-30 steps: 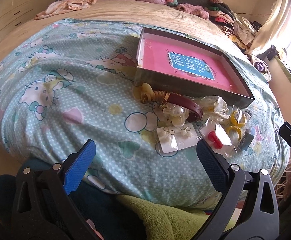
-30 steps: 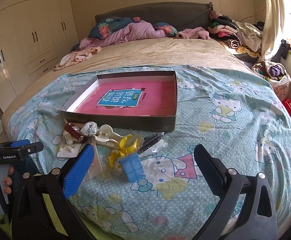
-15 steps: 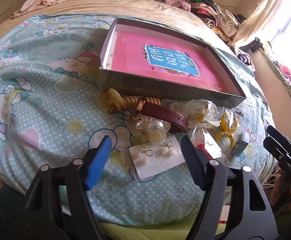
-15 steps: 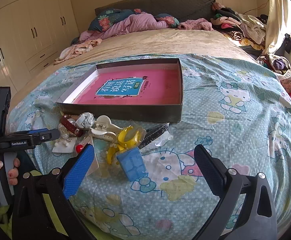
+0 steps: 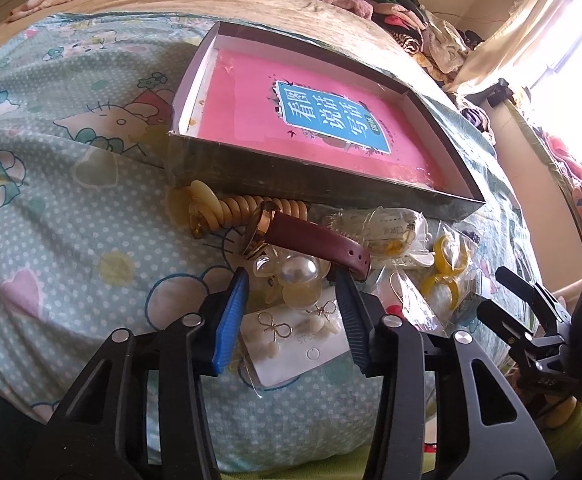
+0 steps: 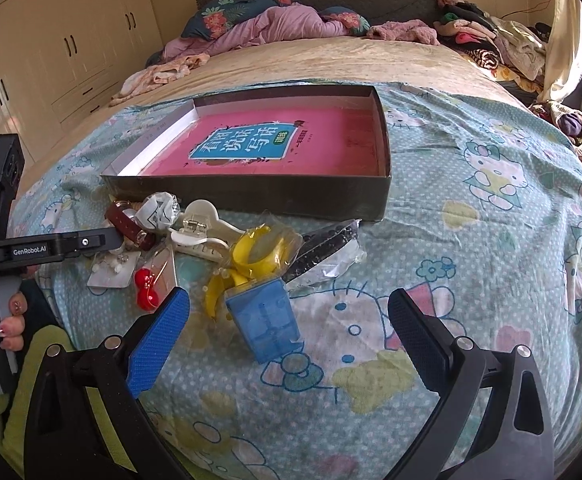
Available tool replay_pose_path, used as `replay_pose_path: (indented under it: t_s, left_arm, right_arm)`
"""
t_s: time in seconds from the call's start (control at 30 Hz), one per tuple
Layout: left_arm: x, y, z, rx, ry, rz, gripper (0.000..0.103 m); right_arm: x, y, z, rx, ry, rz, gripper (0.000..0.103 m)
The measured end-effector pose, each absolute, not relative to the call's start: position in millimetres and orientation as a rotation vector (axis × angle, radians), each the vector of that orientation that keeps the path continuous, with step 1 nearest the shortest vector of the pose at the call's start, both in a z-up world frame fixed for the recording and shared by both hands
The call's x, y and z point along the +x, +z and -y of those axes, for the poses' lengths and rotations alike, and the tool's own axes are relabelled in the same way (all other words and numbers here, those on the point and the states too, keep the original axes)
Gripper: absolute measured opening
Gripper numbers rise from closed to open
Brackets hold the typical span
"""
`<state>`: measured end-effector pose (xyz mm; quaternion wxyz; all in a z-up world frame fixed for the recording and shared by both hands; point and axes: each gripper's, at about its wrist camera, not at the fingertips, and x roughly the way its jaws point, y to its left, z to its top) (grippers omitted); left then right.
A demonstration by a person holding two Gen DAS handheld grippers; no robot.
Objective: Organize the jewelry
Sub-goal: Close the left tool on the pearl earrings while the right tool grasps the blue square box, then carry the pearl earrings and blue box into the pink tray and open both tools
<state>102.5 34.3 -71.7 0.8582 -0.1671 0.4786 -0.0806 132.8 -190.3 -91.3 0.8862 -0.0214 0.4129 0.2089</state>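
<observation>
Left wrist view: left gripper (image 5: 291, 292), jaws just narrowed to a modest gap, straddles the pearl hair clip (image 5: 297, 276) above the earring card (image 5: 291, 340); whether the pads touch anything cannot be told. The maroon watch strap (image 5: 315, 240) runs diagonally, free end toward the right finger. The jewelry crowds the shallow box's (image 5: 291, 184) near wall.

Right wrist view: right gripper (image 6: 287, 324), jaws wide and empty, frames the blue case (image 6: 267, 324), its long axis pointing toward the camera. Open bedspread (image 6: 471, 240) lies rightward.
</observation>
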Motion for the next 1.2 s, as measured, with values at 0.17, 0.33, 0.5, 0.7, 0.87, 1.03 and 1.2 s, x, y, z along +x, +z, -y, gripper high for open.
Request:
replay_pose_path:
  t_s: [0.17, 0.33, 0.5, 0.7, 0.87, 1.03, 1.2]
  left_arm:
    - [108, -75, -33, -0.353, -0.173, -1.015, 0.031]
    - [110, -77, -34, -0.355, -0.183, -1.017, 0.026]
    - [108, -75, -36, -0.347, -0.193, -1.007, 0.022]
    - [99, -64, -35, -0.331, -0.21, -0.978, 0.021]
    - [86, -54, -35, -0.322, -0.224, -0.963, 0.021]
    - [75, -45, -37, -0.306, -0.23, -0.958, 0.021]
    - [62, -43, -49, -0.291, -0.193, -0.965, 0.021]
  right_arm:
    - [139, -102, 186, -0.044, 0.465, -0.894, 0.073]
    - [139, -109, 181, -0.049, 0.512, -0.903, 0.054]
    - [135, -103, 177, -0.074, 0.559, -0.881, 0.036]
    - [133, -92, 188, -0.063, 0.558, -0.865, 0.035]
    - [133, -78, 198, -0.056, 0.549, -0.835, 0.035]
    - [136, -65, 203, -0.051, 0.548, -0.803, 0.035]
    - [142, -55, 197, -0.06, 0.559, -0.77, 0.035]
